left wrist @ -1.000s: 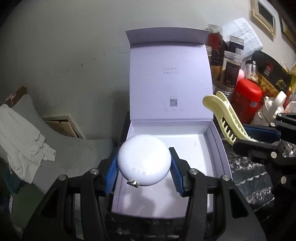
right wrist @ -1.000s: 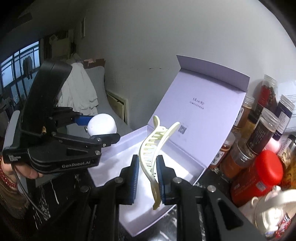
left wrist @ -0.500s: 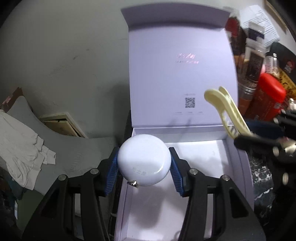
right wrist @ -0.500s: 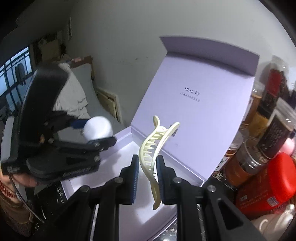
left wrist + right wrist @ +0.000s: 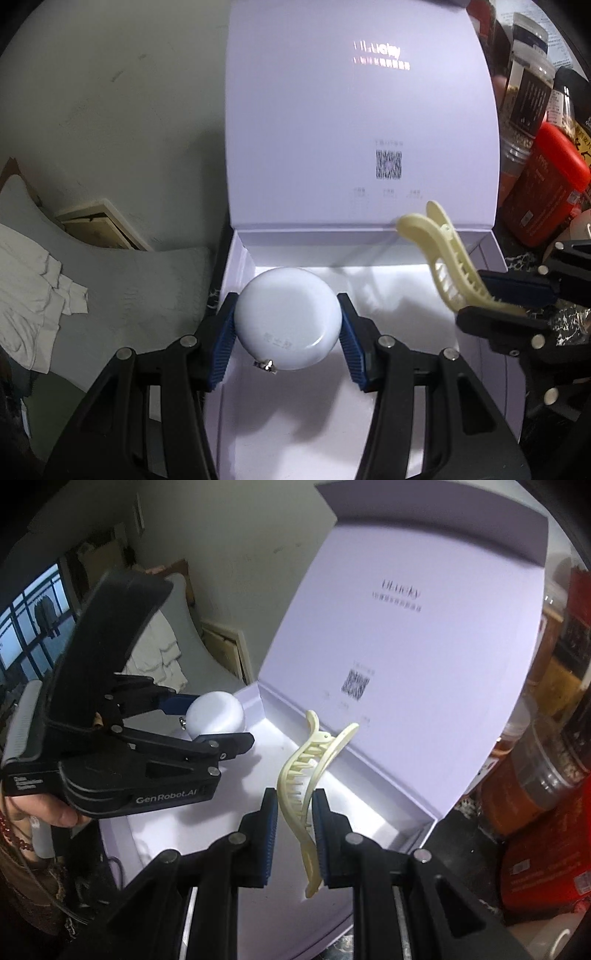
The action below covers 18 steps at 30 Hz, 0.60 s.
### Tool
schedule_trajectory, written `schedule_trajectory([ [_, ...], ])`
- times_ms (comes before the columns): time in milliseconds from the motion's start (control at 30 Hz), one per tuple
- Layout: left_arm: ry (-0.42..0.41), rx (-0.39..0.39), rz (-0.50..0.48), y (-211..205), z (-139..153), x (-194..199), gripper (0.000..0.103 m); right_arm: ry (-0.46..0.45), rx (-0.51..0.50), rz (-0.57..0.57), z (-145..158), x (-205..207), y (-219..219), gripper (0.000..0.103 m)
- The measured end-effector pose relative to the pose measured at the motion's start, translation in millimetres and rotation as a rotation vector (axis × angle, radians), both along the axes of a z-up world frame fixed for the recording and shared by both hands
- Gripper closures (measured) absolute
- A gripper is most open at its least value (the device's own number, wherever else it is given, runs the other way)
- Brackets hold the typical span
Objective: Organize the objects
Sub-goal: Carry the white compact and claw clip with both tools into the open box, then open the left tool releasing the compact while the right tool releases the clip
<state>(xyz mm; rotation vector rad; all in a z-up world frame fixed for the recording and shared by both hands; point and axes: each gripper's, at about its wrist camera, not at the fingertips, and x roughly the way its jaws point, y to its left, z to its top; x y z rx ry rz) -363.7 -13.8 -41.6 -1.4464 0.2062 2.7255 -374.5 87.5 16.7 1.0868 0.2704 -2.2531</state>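
Observation:
My left gripper (image 5: 288,328) is shut on a round white case (image 5: 288,317) with a small metal clasp, held over the left rear of an open lilac box (image 5: 491,266). The box lid (image 5: 362,110) stands upright behind it. My right gripper (image 5: 294,823) is shut on a cream hair claw clip (image 5: 306,771), held upright above the box floor (image 5: 369,797). In the left wrist view the hair claw clip (image 5: 443,258) and the right gripper (image 5: 506,299) hang over the box's right side. In the right wrist view the left gripper (image 5: 218,723) holds the white case (image 5: 216,716) to the left.
Jars and bottles (image 5: 528,85) and a red canister (image 5: 543,184) crowd the box's right side. A grey cushion (image 5: 140,295) with white cloth (image 5: 33,288) lies left of the box, against a pale wall. A hand (image 5: 48,812) holds the left gripper.
Both grippers have moved forward and down over the open box, each keeping its object. The box and lid now fill more of both views.

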Motion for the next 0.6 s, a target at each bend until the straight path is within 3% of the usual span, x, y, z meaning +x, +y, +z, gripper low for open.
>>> schedule_trajectory([
  [267,-0.073,0.012,-0.045,11.4,-21.2,-6.3,0.053,-0.045,0.039,-0.012,-18.9,-10.8,-3.7,0.085],
  [600,-0.150,-0.021,-0.033,18.6,-42.5,-12.5,0.053,-0.090,0.074,-0.015,-36.6,-15.0,-7.5,0.085],
])
